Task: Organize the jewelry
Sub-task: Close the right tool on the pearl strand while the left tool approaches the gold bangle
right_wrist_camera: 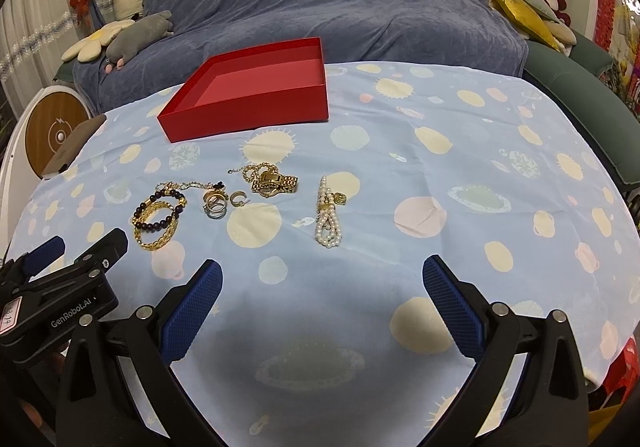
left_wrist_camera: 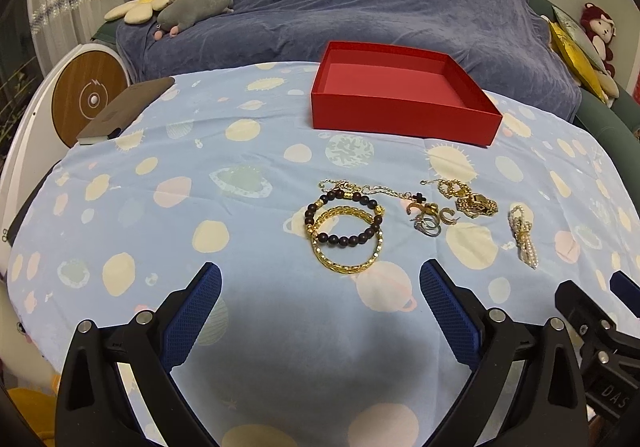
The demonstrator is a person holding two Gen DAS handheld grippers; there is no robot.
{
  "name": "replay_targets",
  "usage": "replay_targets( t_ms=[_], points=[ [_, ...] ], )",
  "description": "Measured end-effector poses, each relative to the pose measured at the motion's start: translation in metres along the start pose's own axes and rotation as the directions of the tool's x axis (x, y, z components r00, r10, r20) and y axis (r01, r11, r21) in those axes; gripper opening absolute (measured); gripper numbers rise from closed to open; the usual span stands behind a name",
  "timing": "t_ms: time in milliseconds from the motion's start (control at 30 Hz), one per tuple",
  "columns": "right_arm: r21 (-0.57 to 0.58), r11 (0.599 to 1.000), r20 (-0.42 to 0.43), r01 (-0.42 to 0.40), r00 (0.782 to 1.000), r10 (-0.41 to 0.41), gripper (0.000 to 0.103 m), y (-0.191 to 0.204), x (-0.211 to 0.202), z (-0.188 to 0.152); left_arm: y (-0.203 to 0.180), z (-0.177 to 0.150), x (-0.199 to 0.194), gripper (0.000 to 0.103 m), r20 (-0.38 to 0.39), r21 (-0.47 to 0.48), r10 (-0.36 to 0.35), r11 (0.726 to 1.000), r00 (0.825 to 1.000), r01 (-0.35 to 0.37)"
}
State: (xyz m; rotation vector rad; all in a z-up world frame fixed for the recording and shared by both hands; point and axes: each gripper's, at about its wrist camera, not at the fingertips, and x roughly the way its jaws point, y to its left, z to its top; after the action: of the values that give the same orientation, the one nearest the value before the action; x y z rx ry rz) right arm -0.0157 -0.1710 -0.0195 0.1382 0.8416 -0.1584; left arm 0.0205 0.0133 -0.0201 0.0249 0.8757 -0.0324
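Covering the tabletop (left_wrist_camera: 160, 207) was a planet-print cloth, on which the empty red box (left_wrist_camera: 400, 115) had been set behind the jewelry, presumably to receive it, while the gold bangle (left_wrist_camera: 347, 243), beaded bracelet (left_wrist_camera: 344, 241) and pearl strand (right_wrist_camera: 328, 221) lay loose before both wide-spread, empty claws, left claw (left_wrist_camera: 320, 279) and right claw (right_wrist_camera: 322, 279).

Each claw is a black plastic frame with two arms that end in blue, cross-hatched pads and carry round silver screws. The left claw (left_wrist_camera: 320, 287) shows white "GenRobot.AI" lettering and a small pink label on its side; the right claw (right_wrist_camera: 322, 283) shows raised "DAS".
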Motion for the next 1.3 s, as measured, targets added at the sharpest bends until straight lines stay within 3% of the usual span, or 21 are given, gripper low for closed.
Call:
replay_targets(
  t_ms=[167,433,767,967,1033,1133,1167,1300],
  points=[
    [0.025,1.000,-0.020,-0.011,1.000,0.012,0.097,-0.011,0.019,0.006,0.010,0.001,0.022,0.098,-0.041,-0.014,-0.009,1.000,0.999,0.008],
    [0.033,0.998,-0.072,-0.051,0.996,0.053,0.072,-0.014,0.054,0.013,0.017,0.005,0.047,0.097,-0.071,-0.038,-0.022,0.999,0.997,0.019],
    [0.029,0.999,-0.092,-0.035,0.995,0.038,0.057,-0.015,0.082,0.020,0.010,0.007,0.061,0.097,-0.080,-0.027,-0.043,0.999,0.996,0.041],
    [-0.027,0.999,-0.084,-0.023,0.996,0.021,0.032,-0.003,0.084,0.021,0.006,0.004,0.071,0.097,-0.086,-0.007,-0.045,0.999,0.995,0.045],
    [-0.029,0.999,-0.085,-0.033,0.996,0.030,0.019,-0.003,0.084,0.021,0.004,0.002,0.073,0.097,-0.080,0.008,-0.038,0.999,0.996,0.039],
    [-0.030,0.999,-0.085,-0.040,0.996,0.038,0.018,-0.002,0.083,0.021,0.000,0.002,0.075,0.096,-0.063,0.037,-0.034,0.999,0.997,0.036],
    [-0.031,0.999,-0.085,-0.041,0.996,0.038,0.018,-0.002,0.083,0.021,-0.001,0.002,0.075,0.095,-0.062,0.038,-0.036,0.999,0.997,0.038],
    [-0.030,0.998,-0.088,-0.054,0.995,0.051,0.018,0.000,0.081,0.021,-0.003,0.005,0.073,0.074,-0.045,0.052,-0.058,0.997,0.997,0.061]
  ],
)
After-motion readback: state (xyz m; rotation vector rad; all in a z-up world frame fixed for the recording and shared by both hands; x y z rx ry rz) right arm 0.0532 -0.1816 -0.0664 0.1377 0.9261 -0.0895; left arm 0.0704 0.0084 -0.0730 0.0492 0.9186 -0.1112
